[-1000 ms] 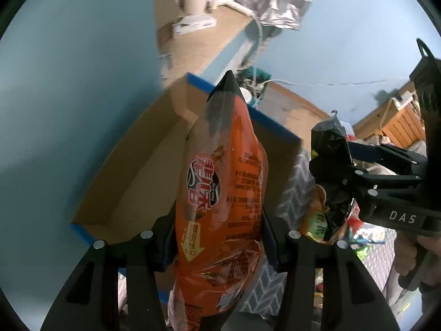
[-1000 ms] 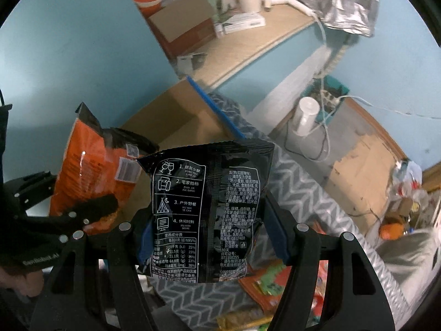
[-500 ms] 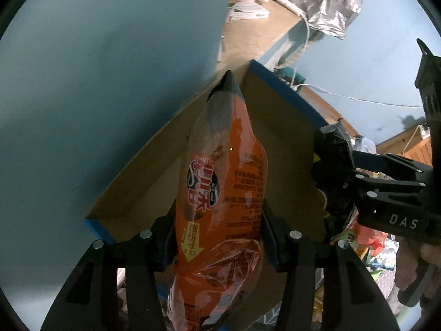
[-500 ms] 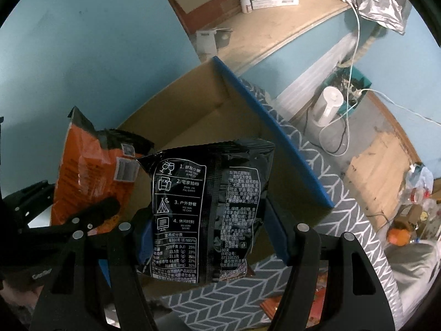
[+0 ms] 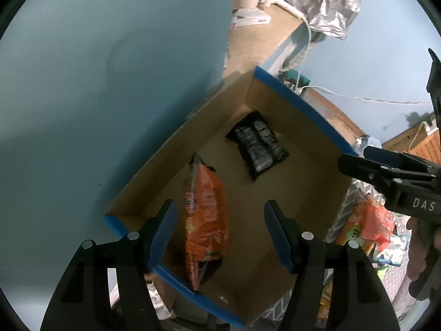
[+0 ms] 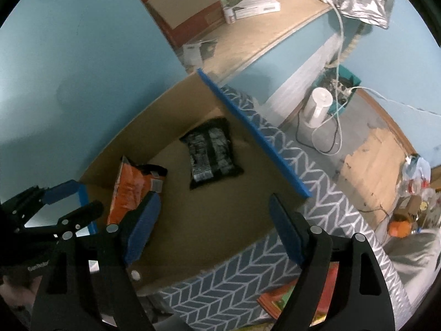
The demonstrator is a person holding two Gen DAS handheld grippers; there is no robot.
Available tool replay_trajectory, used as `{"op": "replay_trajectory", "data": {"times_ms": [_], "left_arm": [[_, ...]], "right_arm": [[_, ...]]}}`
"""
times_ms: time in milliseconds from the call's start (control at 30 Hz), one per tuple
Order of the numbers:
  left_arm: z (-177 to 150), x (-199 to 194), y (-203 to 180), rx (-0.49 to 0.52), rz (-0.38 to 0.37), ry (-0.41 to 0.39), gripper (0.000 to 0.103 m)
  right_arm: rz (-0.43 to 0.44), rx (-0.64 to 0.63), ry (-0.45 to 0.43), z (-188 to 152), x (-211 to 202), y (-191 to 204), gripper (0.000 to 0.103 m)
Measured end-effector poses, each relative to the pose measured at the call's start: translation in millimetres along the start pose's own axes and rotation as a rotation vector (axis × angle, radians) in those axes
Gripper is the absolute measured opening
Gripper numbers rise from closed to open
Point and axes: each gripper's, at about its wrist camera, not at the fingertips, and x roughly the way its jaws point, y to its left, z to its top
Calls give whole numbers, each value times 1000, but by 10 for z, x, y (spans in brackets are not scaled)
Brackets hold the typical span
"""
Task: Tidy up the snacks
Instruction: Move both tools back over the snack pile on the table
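Both the left tool [image 5: 220, 231] and right tool [image 6: 212, 223] are opening empty above the box [image 5: 300, 102], where the orange bag [image 5: 205, 220] and black bag [image 5: 256, 144] are lying at frame centre.

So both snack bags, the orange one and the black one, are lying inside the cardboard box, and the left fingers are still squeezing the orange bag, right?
Not quite. In the left wrist view, the left fingers are opening and clear of the orange bag. Both it and the black bag lie in the cardboard box.
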Motion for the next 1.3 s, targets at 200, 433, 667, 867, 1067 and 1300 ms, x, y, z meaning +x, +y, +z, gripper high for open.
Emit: {"op": "replay_trajectory", "data": {"times_ms": [200,433,667,867,1067,1300], "left_arm": [[-63,-192,-179,52,-35,-8,67],[-180,-335,-461,119,-82,-5,68],[-427,-402,-737,179,-120,39,68],[-713,-501,-958,221,-122,53,68],[-1088,-606,-1143,206,-125,62,68],[-1639,-547,-1259,171,-125,110,68]], "right_arm": [[-31,9,-8,-187,-218,-186,82],[-65,31,-2,-646,-526,-421,82],[-109,48,28,-1194,-800,-660,82],[-112,51,60,-1696,-919,-798,82],[-86,32,89,-2113,-974,-866,82],[-90,-44,126,-2527,-978,-841,82]]}}
